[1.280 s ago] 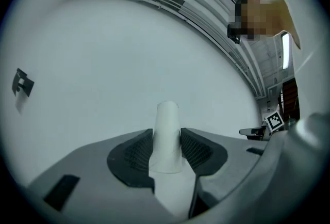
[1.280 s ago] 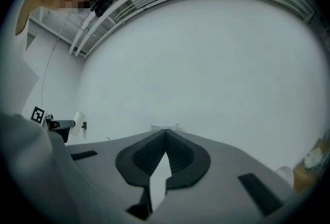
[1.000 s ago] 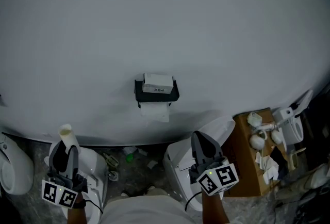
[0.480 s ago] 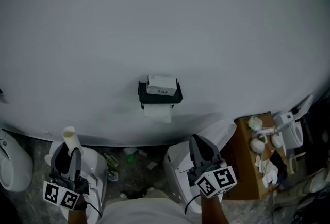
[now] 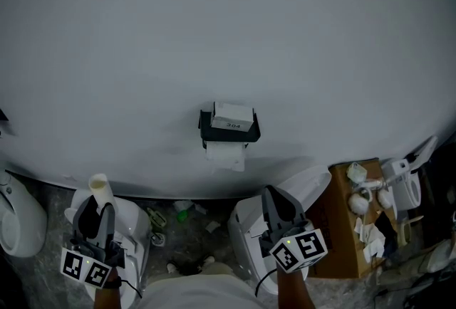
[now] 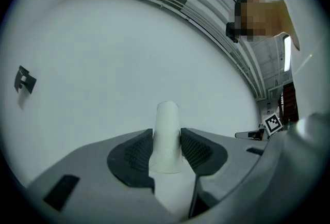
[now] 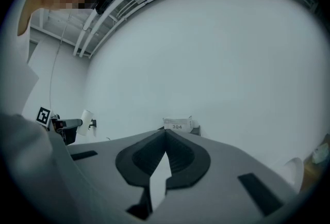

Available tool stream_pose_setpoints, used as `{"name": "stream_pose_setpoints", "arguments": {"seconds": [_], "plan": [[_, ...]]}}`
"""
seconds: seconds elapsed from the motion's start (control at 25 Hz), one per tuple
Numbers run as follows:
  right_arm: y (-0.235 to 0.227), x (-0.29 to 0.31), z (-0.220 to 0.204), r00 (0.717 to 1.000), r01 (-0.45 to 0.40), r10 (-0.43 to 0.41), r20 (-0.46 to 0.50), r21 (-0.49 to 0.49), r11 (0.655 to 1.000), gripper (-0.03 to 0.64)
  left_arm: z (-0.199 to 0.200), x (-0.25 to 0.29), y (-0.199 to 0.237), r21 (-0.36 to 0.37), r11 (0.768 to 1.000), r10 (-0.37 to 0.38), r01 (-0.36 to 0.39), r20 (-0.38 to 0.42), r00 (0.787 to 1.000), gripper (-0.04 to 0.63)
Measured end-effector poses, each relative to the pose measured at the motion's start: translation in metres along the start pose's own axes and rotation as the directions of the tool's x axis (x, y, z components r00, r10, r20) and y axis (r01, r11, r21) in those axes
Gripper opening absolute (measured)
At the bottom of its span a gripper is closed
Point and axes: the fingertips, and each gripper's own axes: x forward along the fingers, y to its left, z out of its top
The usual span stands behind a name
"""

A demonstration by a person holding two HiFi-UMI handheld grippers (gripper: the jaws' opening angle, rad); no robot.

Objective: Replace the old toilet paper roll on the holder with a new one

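Note:
A black toilet paper holder (image 5: 229,132) hangs on the pale wall, with a white box marked 304 (image 5: 234,116) on top and a tail of white paper (image 5: 226,156) below it. My left gripper (image 5: 97,209) at the lower left is shut on an empty cream cardboard tube (image 5: 100,189), which stands up between the pads (image 6: 166,138). My right gripper (image 5: 275,198) at the lower middle is shut with nothing in it. In the right gripper view its jaws (image 7: 165,138) meet below the holder (image 7: 178,125), well short of it.
White toilets (image 5: 132,229) (image 5: 246,226) stand on the floor under both grippers, and another white fixture (image 5: 14,226) is at the far left. A brown box (image 5: 343,218) with white items sits at the right. Small debris (image 5: 182,213) lies between the toilets.
The head view has shifted, so the holder now sits a little further right and lower. Both grippers stay about where they were, the left still holding the tube.

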Motion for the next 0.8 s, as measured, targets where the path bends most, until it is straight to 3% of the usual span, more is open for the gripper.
{"name": "stream_pose_setpoints", "arguments": {"seconds": [0.8], "plan": [[0.001, 0.003, -0.007, 1.000, 0.002, -0.003, -0.021, -0.069, 0.998, -0.002, -0.002, 0.013, -0.004, 0.002, 1.000, -0.022, 0.022, 0.006, 1.000, 0.172]]}}
